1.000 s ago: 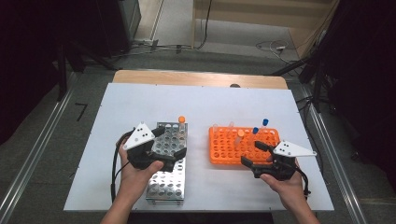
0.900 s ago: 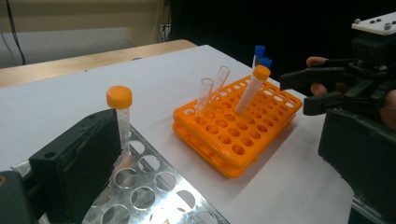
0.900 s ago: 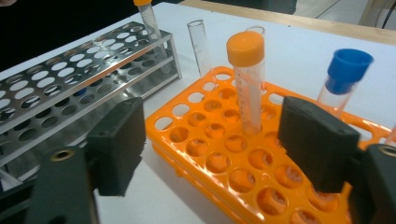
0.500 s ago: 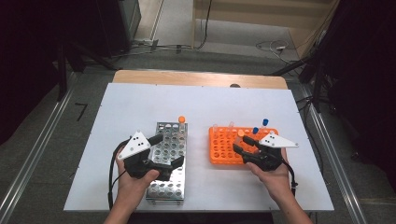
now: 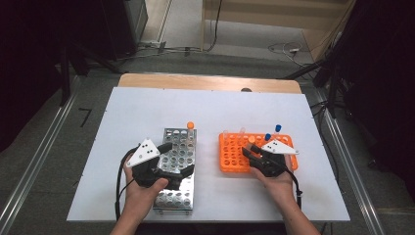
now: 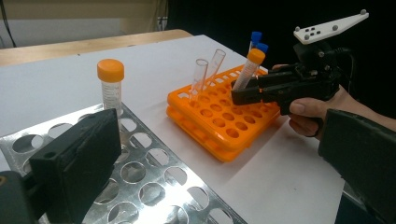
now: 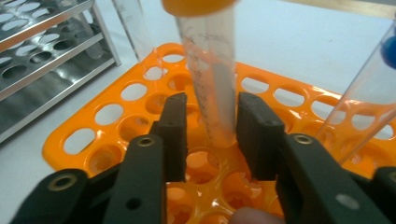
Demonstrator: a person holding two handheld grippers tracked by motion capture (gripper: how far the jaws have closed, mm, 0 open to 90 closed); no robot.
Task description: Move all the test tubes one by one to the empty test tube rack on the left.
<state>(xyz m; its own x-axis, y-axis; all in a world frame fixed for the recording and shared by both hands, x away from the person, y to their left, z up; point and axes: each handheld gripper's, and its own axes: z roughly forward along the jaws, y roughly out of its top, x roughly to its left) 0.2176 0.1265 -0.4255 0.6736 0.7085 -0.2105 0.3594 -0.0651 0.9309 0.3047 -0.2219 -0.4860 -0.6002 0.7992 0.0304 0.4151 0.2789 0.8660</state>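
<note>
Standing just beyond the right gripper (image 5: 249,148): blue-capped tubes (image 5: 277,128), open tubes (image 5: 226,133); far beyond, floor cables (image 5: 284,48).

Right hand-held gripper (image 7: 208,126) low and level, jaws just closing; left hand-held gripper (image 5: 178,159) wide apart, fist-held.

I see the orange-capped clear tube (image 7: 212,74) standing tilted in the orange rack (image 7: 93,126), near its middle holes.
</note>
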